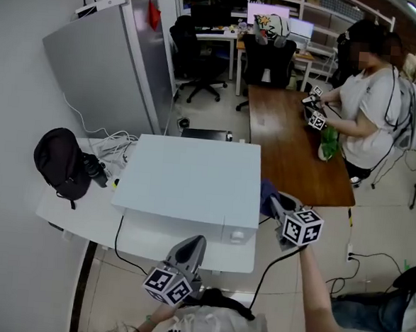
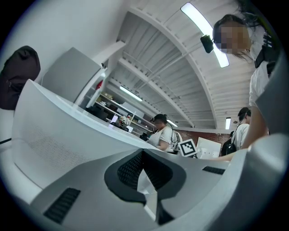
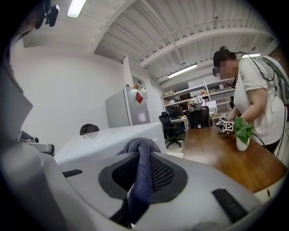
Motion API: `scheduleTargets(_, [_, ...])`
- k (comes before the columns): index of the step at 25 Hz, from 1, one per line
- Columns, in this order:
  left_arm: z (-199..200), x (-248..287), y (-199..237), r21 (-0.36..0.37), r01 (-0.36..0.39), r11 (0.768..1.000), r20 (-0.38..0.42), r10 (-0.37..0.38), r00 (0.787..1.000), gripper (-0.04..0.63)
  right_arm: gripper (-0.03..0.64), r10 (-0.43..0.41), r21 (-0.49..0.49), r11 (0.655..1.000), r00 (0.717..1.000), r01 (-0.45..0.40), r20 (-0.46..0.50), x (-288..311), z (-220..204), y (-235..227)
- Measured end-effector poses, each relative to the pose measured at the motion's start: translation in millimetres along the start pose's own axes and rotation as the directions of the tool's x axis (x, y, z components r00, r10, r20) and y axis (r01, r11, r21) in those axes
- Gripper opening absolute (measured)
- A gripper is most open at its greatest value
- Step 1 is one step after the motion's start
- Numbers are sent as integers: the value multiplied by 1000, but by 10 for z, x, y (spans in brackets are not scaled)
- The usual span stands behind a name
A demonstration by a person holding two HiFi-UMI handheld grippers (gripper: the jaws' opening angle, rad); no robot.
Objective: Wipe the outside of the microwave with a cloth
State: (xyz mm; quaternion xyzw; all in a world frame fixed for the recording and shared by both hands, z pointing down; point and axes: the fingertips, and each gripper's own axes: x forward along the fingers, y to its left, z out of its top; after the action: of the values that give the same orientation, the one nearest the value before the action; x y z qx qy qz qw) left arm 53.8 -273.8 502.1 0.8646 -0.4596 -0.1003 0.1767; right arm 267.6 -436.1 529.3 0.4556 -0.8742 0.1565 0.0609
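1. Bag (image 1: 60,162), black and slumped, sits at nine o'clock from the microwave on the white table (image 1: 69,216). A tangle of pale cables (image 1: 113,147) lies between the two.
2. A grey fridge (image 1: 109,62) stands at eleven o'clock, against the wall.
3. The microwave (image 1: 193,178) is a plain white box with a flat, bare top, standing in the middle of the white table. Its front faces six o'clock and has a small catch at the lower right corner.
4. A narrow strip of bare tabletop runs along the microwave's front. A wider strip lies on its nine o'clock side.
5. The left gripper (image 1: 194,243) hovers at six o'clock, just off the front face. Its tongs are pressed together and hold nothing.
6. The right gripper (image 1: 280,202) is at four o'clock, beside the right wall. Its tongs pinch a dark blue cloth (image 1: 268,196), which bunches up above them.
7. The microwave's right wall stands near the table's right edge. The right gripper works in the slim gap between that wall and the brown wooden table (image 1: 287,153) at three o'clock.
8. Another person (image 1: 369,102) stands at the far side of the wooden table.
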Motion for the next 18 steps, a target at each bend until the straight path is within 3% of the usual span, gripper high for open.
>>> scheduleTargets(4, [-6,95,38,-7,11,1000,-9,-11,1000,-14,72,25,100,995,1000,-27,19,-564,-364,459])
scheduleTargets(10, [-80,172,-9,-19,41,999,-28,-42,999,-14,72,-26,231,973,998,12,58,-1089,-664,912])
scheduleTargets(14, [-67,146,6,-23,38,999,-26,-39,999,-14,72,-82,190,980,992,64,91,-1132,-488,851])
scheduleTargets(18, [-33,66,71,-19,10,1000,-18,-10,1000,-14,72,-175,61,984,975,168,134,-1018,-35,217])
